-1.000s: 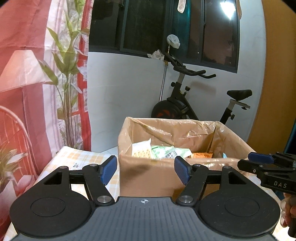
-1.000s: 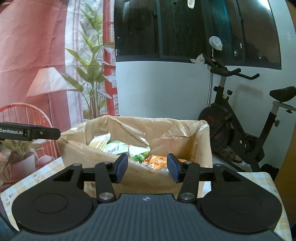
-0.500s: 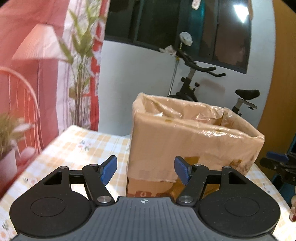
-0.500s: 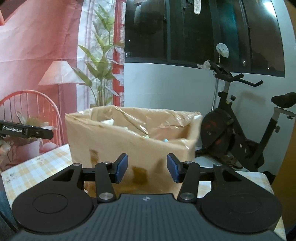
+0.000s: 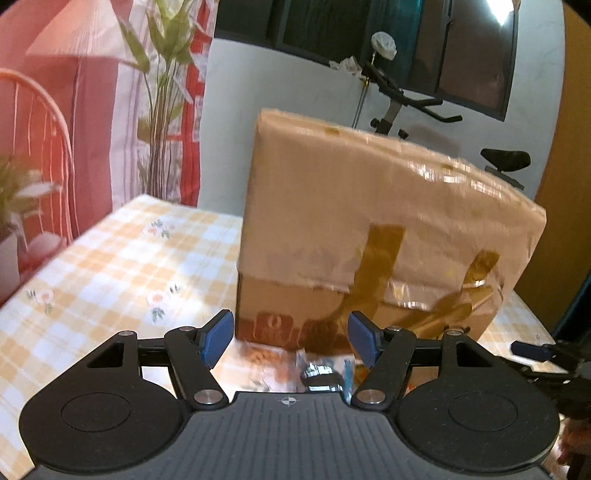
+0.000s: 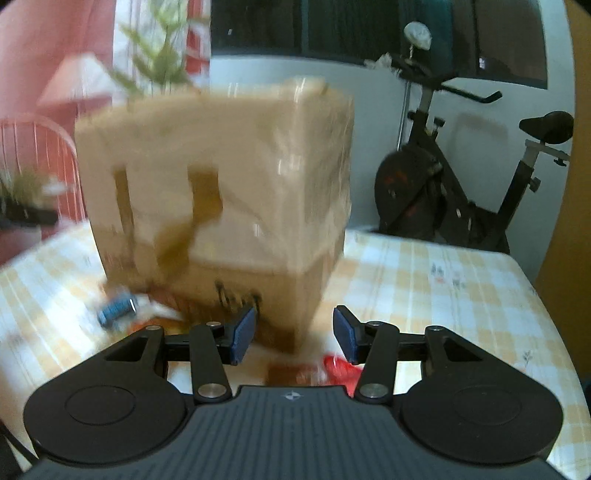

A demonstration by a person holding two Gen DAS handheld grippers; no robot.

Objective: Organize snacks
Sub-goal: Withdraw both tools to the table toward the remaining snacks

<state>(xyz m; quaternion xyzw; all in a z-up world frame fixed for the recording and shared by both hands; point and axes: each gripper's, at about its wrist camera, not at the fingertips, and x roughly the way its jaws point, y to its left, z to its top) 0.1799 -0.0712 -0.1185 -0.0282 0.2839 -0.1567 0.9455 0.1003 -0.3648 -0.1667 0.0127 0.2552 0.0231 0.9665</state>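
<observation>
White wall [image 5: 295,92], dark window [image 6: 369,29], exercise bike [image 6: 461,192], checked tablecloth [image 5: 110,266].

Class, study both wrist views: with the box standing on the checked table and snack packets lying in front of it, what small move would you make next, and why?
Probably ease the right gripper down onto the red packet just below its open fingers. Both grippers are empty, and loose snacks lie on the tablecloth in front of the cardboard box. The left gripper is also open, above blurred packets.

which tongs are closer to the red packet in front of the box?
Right. The right tongs hover directly over the red packet; the left tongs are off past the opposite side of the box.
</observation>
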